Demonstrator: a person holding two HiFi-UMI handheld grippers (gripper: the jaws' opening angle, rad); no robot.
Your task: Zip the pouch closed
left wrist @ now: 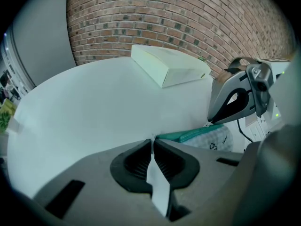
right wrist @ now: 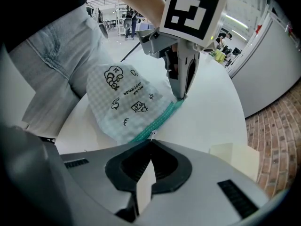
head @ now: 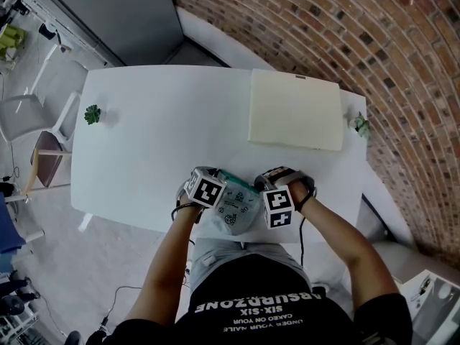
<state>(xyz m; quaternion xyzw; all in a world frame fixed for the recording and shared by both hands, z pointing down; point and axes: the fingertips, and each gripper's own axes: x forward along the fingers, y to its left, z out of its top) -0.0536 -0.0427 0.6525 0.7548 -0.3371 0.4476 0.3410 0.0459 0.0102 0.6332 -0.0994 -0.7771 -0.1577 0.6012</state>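
Observation:
A pale checked pouch [head: 233, 208] with small black drawings and a teal zipper strip [right wrist: 162, 119] lies at the near edge of the white table [head: 158, 135], hanging partly over it. My left gripper [head: 205, 189] points steeply down at the pouch's left end. Its jaws are shut on the end of the zipper strip [left wrist: 188, 134], with a sliver of white at the tips [left wrist: 153, 140]. My right gripper [head: 280, 201] is shut at the other end, on the small metal zipper pull [right wrist: 151, 134]. In the right gripper view, the left gripper [right wrist: 182, 95] pinches the strip's far end.
A flat cream box [head: 295, 110] lies at the table's far right. Small green plants stand at the left edge [head: 92, 113] and the right edge [head: 361, 126]. A chair [head: 43, 157] stands left of the table, and a brick wall [head: 374, 42] rises behind it.

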